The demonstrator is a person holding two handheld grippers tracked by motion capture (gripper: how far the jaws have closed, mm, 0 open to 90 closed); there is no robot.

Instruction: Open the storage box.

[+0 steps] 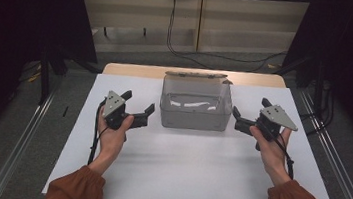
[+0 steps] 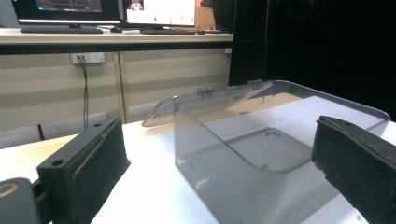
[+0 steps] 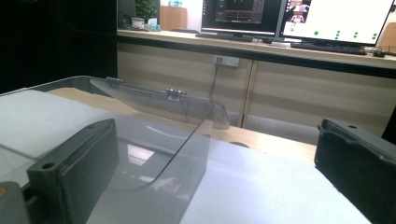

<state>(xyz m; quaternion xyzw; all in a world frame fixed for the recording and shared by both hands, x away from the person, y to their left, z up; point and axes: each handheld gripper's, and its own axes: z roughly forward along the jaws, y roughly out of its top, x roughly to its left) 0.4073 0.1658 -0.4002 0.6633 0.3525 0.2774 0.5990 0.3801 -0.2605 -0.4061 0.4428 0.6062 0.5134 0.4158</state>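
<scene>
clear plastic box (image 1: 194,110) sits at the middle of the table (image 1: 196,177), toward the far edge, resting on the white sheet. its long axis runs left to right across the table. the opening faces up; the hinged lid (image 1: 196,74) is thrown back behind it, leaning away over the far edge. nothing inside that shows.

left gripper (image 1: 138,106) is held just left of the box, jaws spread wide, holding nothing, pointed in at the box's left end wall; apart from it. right gripper (image 1: 247,113) is just right of the box, jaws also wide and empty, aimed at the right end; apart too.

left gripper view: box corner (image 2: 219,154) stands between the two jaws. right gripper view: same, near corner (image 3: 187,158) between the jaws.

bare sheet lies in front of the box, broad and open. the sides are narrower.
</scene>
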